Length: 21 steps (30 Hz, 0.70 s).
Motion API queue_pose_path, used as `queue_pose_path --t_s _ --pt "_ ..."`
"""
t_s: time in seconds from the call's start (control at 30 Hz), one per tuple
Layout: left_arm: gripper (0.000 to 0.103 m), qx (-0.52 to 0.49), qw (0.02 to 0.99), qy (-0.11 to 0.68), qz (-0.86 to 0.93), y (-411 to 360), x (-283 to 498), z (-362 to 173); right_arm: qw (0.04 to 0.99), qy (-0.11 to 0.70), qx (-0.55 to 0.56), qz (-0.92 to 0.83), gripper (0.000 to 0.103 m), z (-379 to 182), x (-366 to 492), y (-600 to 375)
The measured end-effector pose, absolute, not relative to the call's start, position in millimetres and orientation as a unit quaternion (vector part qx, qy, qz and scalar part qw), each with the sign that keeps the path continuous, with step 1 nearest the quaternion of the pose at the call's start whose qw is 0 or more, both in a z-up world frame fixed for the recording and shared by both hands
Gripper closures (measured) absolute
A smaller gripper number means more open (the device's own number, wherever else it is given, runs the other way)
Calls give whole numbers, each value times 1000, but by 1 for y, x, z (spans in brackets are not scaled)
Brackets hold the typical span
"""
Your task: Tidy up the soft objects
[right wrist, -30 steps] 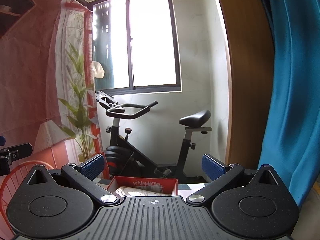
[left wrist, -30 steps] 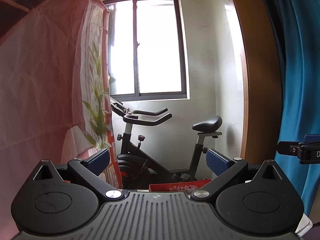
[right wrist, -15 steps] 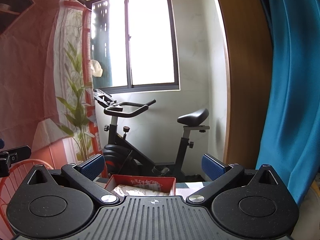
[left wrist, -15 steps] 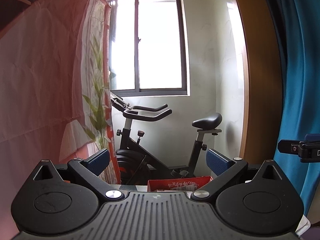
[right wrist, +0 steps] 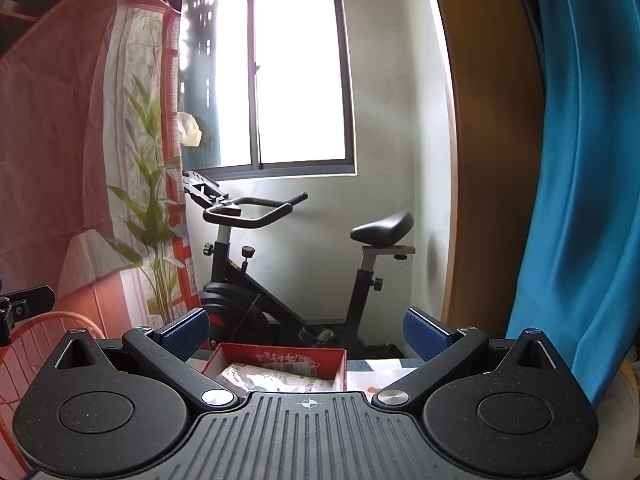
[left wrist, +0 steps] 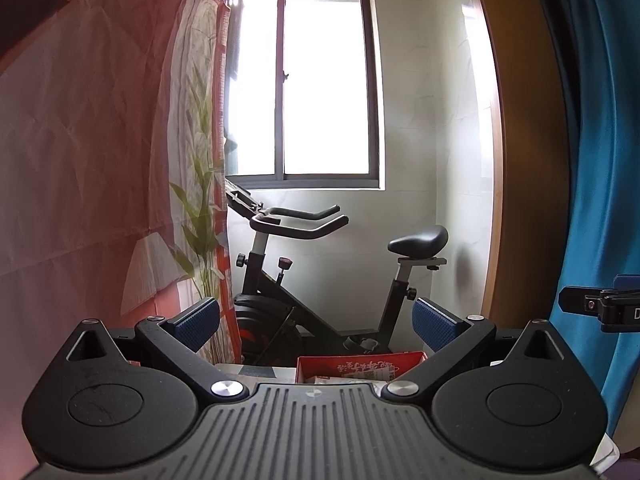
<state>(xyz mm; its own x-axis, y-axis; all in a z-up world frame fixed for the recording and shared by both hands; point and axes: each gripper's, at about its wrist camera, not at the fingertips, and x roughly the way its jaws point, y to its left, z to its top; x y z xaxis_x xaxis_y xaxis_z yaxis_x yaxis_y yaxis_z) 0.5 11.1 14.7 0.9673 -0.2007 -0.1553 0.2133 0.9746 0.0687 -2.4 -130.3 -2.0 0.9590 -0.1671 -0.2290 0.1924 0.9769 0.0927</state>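
Claws: my left claw (left wrist: 316, 322) and right claw (right wrist: 306, 330) both wide, empty. Risk: red box (right wrist: 280, 362) barely visible below; blind descent may snag packets.

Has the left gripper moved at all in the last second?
Yes. The left gripper has tilted slightly downward: the window sits higher and the red box shows more.

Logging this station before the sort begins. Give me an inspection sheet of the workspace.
Surface: patterned cloth, only a strip visible past the grippers.
Job's things: red box holding a crinkled packet; soft objects not identifiable.
Clutter: nothing seen.
Grippers: left gripper open, empty; right gripper open, empty.
Cables: nothing seen.
Surroundings: exercise bike, window, plant, blue curtain, pink drape.
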Motion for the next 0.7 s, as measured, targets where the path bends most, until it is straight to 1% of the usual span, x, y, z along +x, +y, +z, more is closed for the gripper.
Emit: queue_pose_path --t_s 0.7 --pt "0 33 991 82 -97 13 3 13 987 118 56 -92 0 -7 4 -130"
